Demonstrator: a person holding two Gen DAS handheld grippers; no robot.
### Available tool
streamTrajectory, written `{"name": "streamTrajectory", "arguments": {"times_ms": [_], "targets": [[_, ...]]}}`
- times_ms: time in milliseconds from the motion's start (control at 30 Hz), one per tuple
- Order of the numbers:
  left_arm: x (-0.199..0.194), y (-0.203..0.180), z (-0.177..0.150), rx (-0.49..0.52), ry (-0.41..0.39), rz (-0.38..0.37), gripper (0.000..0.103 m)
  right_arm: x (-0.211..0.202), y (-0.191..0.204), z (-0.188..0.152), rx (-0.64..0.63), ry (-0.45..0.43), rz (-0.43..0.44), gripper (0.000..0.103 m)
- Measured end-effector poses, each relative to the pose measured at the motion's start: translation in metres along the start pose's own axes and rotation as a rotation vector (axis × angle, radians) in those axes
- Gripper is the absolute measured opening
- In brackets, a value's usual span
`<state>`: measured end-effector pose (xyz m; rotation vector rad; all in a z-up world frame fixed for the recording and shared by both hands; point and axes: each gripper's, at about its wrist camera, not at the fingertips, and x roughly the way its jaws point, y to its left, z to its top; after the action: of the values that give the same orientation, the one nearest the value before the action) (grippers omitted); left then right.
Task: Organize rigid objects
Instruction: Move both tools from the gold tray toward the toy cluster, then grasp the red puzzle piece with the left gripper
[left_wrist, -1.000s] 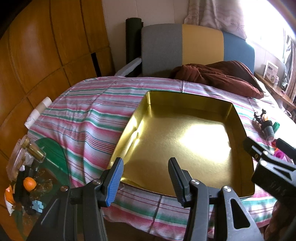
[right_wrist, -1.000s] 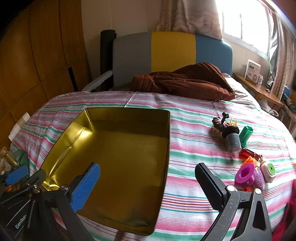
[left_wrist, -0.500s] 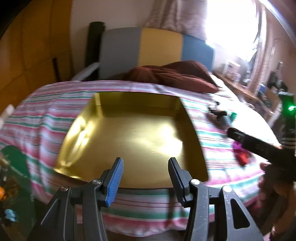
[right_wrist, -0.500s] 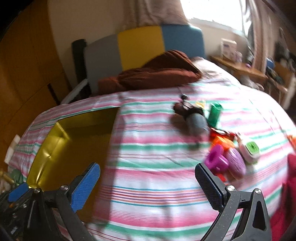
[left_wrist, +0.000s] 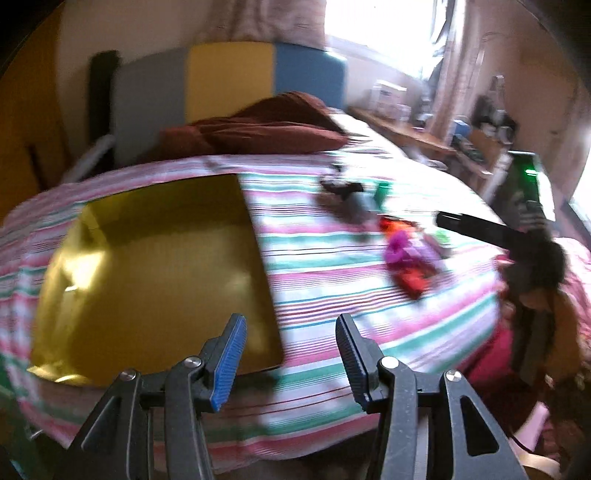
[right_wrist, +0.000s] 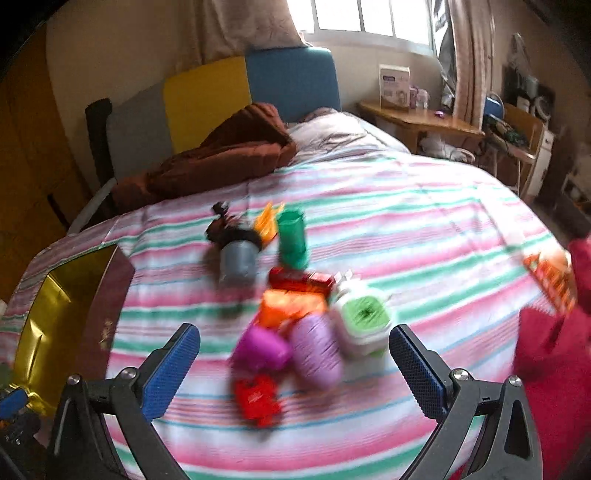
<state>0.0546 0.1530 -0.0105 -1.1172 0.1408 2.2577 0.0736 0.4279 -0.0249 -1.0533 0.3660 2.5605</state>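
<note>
A gold tray (left_wrist: 147, 266) lies empty on the striped bedspread, at the far left in the right wrist view (right_wrist: 48, 306). My left gripper (left_wrist: 290, 332) hangs open above the tray's near right corner, holding nothing. My right gripper (right_wrist: 293, 343) is open just short of a blurred pile of small things: a magenta cup (right_wrist: 260, 349), a lilac oval (right_wrist: 317, 354), a white and green tub (right_wrist: 364, 317), an orange block (right_wrist: 291, 304) and a red piece (right_wrist: 256, 400). Behind them lie a green cylinder (right_wrist: 291, 236) and a grey jar (right_wrist: 238, 254). One right finger (left_wrist: 472, 225) shows in the left wrist view.
A brown blanket (right_wrist: 221, 162) is bunched at the head of the bed against a grey, yellow and blue headboard (right_wrist: 207, 99). A wooden side table (right_wrist: 417, 118) stands at the back right. Red cloth (right_wrist: 554, 350) and an orange packet (right_wrist: 550, 277) sit at the right edge.
Both grippers swung to the right along the bed. The tray slid to the left of both views, and the pile of small things now lies right before the right gripper. Both jaws kept their width.
</note>
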Motion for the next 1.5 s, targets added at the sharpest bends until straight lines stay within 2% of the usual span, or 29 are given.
{"name": "streamTrajectory", "arguments": {"times_ms": [100, 200, 333, 400, 467, 600, 733, 800, 933, 1067, 1200, 1367, 1500], "targets": [[0.018, -0.017, 0.013, -0.006, 0.049, -0.120, 0.051, 0.008, -0.013, 0.014, -0.062, -0.009, 0.024, 0.103], [0.037, -0.032, 0.019, -0.029, 0.111, -0.179, 0.061, 0.015, -0.019, 0.017, -0.111, -0.011, 0.040, 0.103], [0.060, -0.052, 0.023, -0.041, 0.145, -0.235, 0.063, 0.030, -0.030, 0.015, -0.038, 0.054, 0.027, 0.103], [0.072, -0.065, 0.024, -0.028, 0.141, -0.233, 0.065, 0.030, -0.035, 0.016, -0.011, 0.049, 0.036, 0.103], [0.087, -0.078, 0.027, -0.008, 0.151, -0.214, 0.065, 0.028, -0.040, 0.017, 0.003, 0.030, 0.008, 0.103], [0.114, -0.101, 0.030, 0.025, 0.190, -0.204, 0.064, 0.024, -0.062, 0.020, 0.114, 0.011, 0.005, 0.103], [0.128, -0.123, 0.036, 0.069, 0.159, -0.208, 0.063, 0.024, -0.081, 0.021, 0.216, 0.024, 0.047, 0.103], [0.136, -0.130, 0.040, 0.058, 0.145, -0.202, 0.063, 0.025, -0.083, 0.021, 0.233, 0.029, 0.052, 0.103], [0.157, -0.135, 0.039, 0.016, 0.181, -0.182, 0.061, 0.023, -0.086, 0.021, 0.245, 0.028, 0.063, 0.103], [0.169, -0.138, 0.028, 0.063, 0.173, -0.110, 0.049, 0.023, -0.082, 0.022, 0.228, 0.025, 0.058, 0.103], [0.160, -0.136, 0.019, 0.120, 0.106, -0.122, 0.049, 0.022, -0.080, 0.022, 0.214, 0.023, 0.058, 0.103], [0.156, -0.119, 0.016, 0.105, 0.081, -0.180, 0.048, 0.021, -0.076, 0.022, 0.193, 0.019, 0.068, 0.103], [0.149, -0.114, 0.011, 0.143, 0.059, -0.177, 0.048, 0.021, -0.070, 0.021, 0.168, 0.020, 0.078, 0.103]]}}
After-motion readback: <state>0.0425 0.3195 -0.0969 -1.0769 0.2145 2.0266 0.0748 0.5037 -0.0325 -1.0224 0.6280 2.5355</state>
